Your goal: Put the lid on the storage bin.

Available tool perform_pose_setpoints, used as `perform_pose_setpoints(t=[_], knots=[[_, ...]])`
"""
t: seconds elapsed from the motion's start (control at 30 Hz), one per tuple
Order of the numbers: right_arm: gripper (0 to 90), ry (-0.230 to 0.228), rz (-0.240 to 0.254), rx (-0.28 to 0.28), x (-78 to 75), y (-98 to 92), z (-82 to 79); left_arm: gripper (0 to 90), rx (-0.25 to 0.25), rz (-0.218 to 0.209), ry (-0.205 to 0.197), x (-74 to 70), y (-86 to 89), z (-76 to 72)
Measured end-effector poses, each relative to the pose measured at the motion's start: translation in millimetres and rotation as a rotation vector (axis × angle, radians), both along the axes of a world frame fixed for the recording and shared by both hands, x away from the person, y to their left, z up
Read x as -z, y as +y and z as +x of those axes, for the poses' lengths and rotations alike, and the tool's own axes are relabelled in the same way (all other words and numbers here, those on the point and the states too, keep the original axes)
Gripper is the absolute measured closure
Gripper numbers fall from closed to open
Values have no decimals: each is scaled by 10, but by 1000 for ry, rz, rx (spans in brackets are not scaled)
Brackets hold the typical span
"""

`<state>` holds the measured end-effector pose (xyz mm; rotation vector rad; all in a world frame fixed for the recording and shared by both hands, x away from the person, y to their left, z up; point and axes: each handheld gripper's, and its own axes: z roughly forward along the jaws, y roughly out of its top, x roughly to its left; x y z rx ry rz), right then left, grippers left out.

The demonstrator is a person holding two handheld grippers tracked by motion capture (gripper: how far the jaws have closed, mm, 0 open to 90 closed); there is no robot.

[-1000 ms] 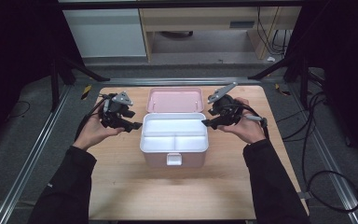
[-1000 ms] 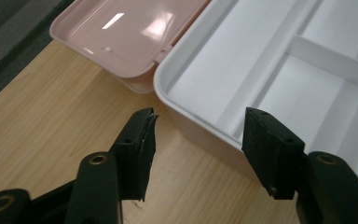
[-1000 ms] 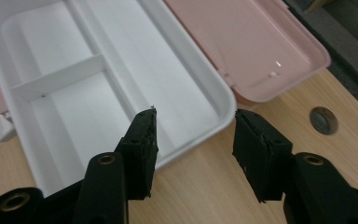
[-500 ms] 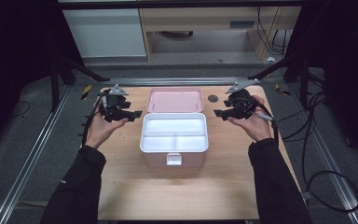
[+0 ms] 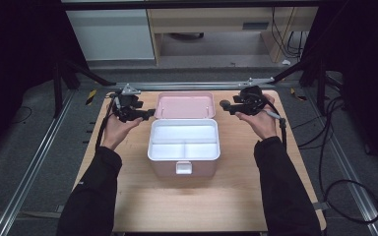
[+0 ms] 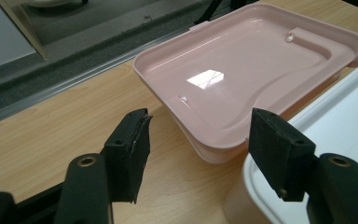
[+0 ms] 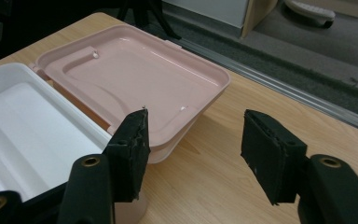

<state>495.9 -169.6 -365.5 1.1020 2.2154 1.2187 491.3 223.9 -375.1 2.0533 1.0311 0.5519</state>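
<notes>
Two grippers flank the open box on the bench (image 5: 128,196). Left gripper (image 5: 145,114), left of centre frame: fingers (image 6: 130,149) wide apart, having just opened, nothing between them, touching nothing. Pink lid (image 5: 184,105) lies flat, centre, behind the white tray (image 5: 184,140). Right gripper (image 5: 225,104): fingers (image 7: 133,149) likewise spread, just opened, empty. Gripper views show each lid corner close ahead; high view alone shows the tray's compartments and front latch (image 5: 183,168). Tray cut off in both gripper views.

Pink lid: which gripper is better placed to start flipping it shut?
Near even; slight edge to the left. Left gripper and right gripper flank the open pink lid, both jaws open and empty. In the left gripper view the lid's corner lies between the jaws; the right's sit beside its corner.
</notes>
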Motion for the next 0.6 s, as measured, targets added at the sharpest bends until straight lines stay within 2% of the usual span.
perform_pose_setpoints(t=[0.13,0.27,0.33,0.43,0.6], knots=[[423,2,2,1,47,54,106,388,-15,0,2,50,-3,58],[428,6,45,12,152,91,229,392,-27,-15,7,103,-2,123],[425,17,36,21,240,119,291,395,-33,-26,17,143,-16,162],[427,41,28,19,340,163,341,394,-43,-19,43,234,-62,232],[434,69,18,12,470,278,385,389,-35,-26,58,352,-123,315]])
